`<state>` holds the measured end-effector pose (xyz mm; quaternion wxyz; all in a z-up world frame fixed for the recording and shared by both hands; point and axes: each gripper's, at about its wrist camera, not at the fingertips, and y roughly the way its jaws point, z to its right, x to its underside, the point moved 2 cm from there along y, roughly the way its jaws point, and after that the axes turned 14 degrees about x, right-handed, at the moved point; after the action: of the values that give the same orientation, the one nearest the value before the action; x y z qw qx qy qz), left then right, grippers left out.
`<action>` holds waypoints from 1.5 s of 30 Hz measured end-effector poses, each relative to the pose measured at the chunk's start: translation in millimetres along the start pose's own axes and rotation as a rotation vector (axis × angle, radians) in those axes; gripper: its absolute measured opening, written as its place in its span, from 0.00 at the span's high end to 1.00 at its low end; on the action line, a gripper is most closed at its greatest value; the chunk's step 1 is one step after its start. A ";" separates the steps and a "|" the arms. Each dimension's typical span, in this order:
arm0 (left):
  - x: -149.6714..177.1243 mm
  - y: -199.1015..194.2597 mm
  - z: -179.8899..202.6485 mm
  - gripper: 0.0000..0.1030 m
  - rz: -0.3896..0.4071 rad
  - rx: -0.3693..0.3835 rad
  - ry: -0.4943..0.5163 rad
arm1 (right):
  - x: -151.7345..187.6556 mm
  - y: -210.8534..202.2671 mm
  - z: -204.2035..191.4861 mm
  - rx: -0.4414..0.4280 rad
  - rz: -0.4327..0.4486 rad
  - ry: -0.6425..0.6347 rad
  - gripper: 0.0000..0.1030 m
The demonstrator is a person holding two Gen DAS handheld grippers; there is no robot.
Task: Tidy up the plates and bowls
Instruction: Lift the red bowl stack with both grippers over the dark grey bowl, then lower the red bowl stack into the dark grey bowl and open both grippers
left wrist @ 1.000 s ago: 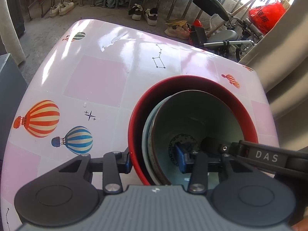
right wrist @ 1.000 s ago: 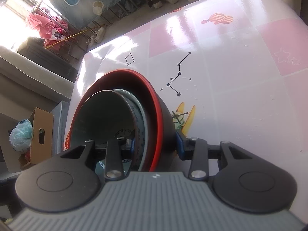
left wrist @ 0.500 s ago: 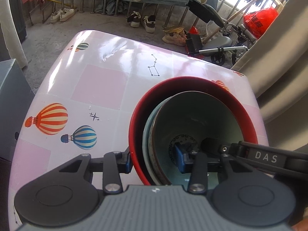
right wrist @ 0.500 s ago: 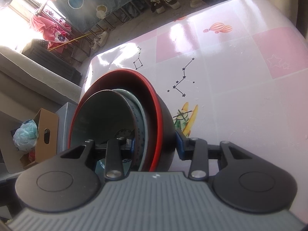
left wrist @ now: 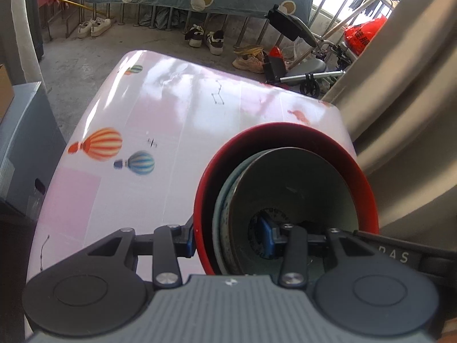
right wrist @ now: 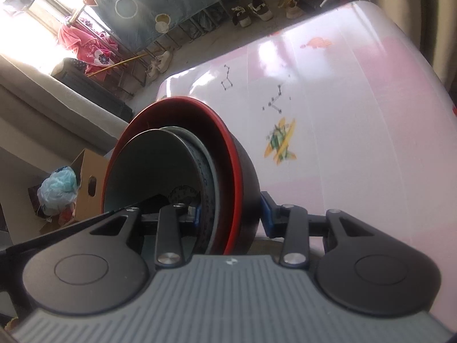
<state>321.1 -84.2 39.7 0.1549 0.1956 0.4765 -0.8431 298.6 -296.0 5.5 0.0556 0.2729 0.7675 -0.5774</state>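
Observation:
A red-rimmed black bowl (left wrist: 368,183) holds nested grey-green dishes (left wrist: 308,183), one with a dark patterned rim. My left gripper (left wrist: 228,240) is shut on the stack's near rim, one finger outside the red bowl, one inside the dishes. My right gripper (right wrist: 231,214) is shut on the opposite rim of the same red bowl (right wrist: 242,160), with the dishes (right wrist: 154,165) inside it. The stack is held tilted above the pink tablecloth (left wrist: 171,120). The right gripper's arm shows in the left wrist view (left wrist: 400,254).
The table (right wrist: 357,114) has a pink and white cloth printed with balloons, stars and a plane. Around it are shoes (left wrist: 204,37), a stroller (left wrist: 302,68), a cardboard box (right wrist: 85,177) and a grey cabinet (left wrist: 17,131).
Both grippers have lifted the bowl stack higher and pulled back from the table. The table looks smaller and farther below. The grip is unchanged.

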 end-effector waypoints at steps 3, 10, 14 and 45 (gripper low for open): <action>24.9 -3.5 0.8 0.59 -0.023 -0.005 0.003 | 27.7 -10.1 6.7 0.002 -0.019 0.009 0.64; 73.3 2.9 -5.9 0.59 -0.103 -0.012 -0.009 | 87.3 -14.5 31.0 0.024 -0.075 0.041 0.64; 86.6 10.2 -6.3 0.59 -0.127 -0.028 -0.004 | 110.6 -10.4 44.9 0.032 -0.099 0.046 0.65; 101.8 -47.1 -14.4 0.38 0.063 0.175 0.066 | 122.7 -55.0 80.3 -0.014 0.112 0.021 0.43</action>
<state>213.6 -56.0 19.3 0.1478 0.2508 0.3995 -0.8693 149.8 -336.2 -22.8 0.0819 0.3212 0.7556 -0.5650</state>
